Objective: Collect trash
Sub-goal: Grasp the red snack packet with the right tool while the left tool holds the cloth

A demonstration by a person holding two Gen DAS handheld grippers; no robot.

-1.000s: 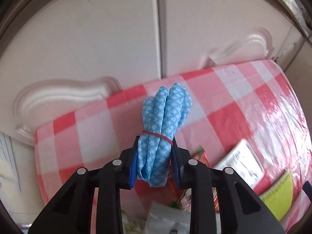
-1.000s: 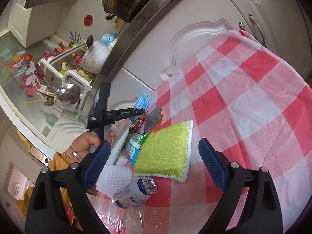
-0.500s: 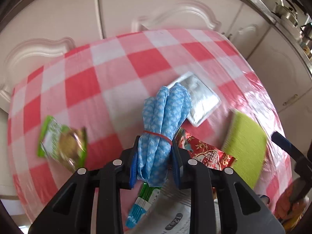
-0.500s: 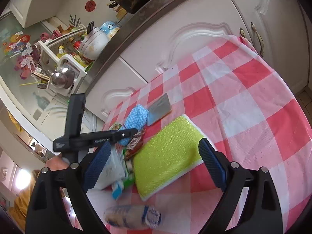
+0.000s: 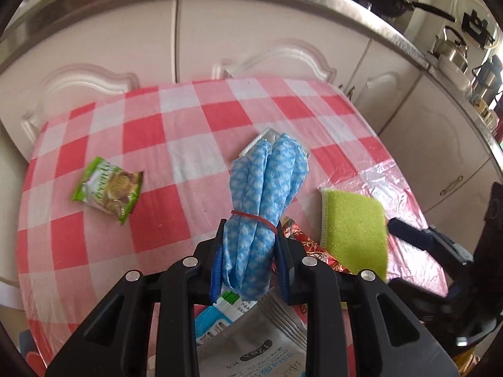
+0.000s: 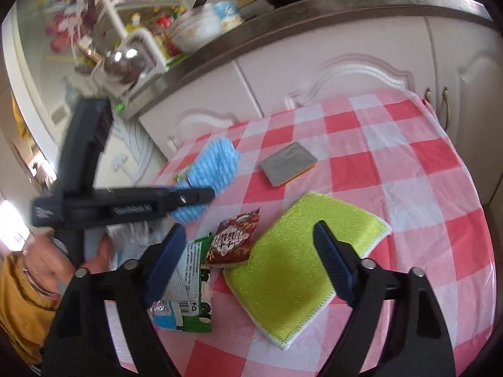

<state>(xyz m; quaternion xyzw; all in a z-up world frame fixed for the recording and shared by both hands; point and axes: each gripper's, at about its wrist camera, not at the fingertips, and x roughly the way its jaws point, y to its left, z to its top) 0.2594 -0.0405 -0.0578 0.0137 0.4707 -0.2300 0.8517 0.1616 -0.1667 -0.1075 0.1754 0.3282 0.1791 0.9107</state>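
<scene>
My left gripper (image 5: 250, 245) is shut on a rolled blue cloth (image 5: 265, 194) bound with a red rubber band, held above the red-checked table (image 5: 176, 132). The cloth also shows in the right wrist view (image 6: 213, 169). My right gripper (image 6: 248, 251) is open and empty, hovering over a red snack wrapper (image 6: 234, 240) and a green-yellow sponge cloth (image 6: 301, 260). A green snack packet (image 5: 108, 188) lies at the table's left. A green-white wrapper (image 6: 191, 286) lies under the right gripper's left finger. A silver packet (image 6: 287, 163) lies further back.
White cabinet doors (image 5: 239, 40) stand close behind the table. A white wipes pack (image 5: 254, 342) lies below the left gripper. The worktop above holds a dish rack (image 6: 138, 47) and pots. The table edge drops off at the right (image 6: 471, 188).
The left gripper, still gripping the blue cloth, has swung from facing the cabinets to looking over the table. The right gripper has moved closer to the wrappers and sponge cloth.
</scene>
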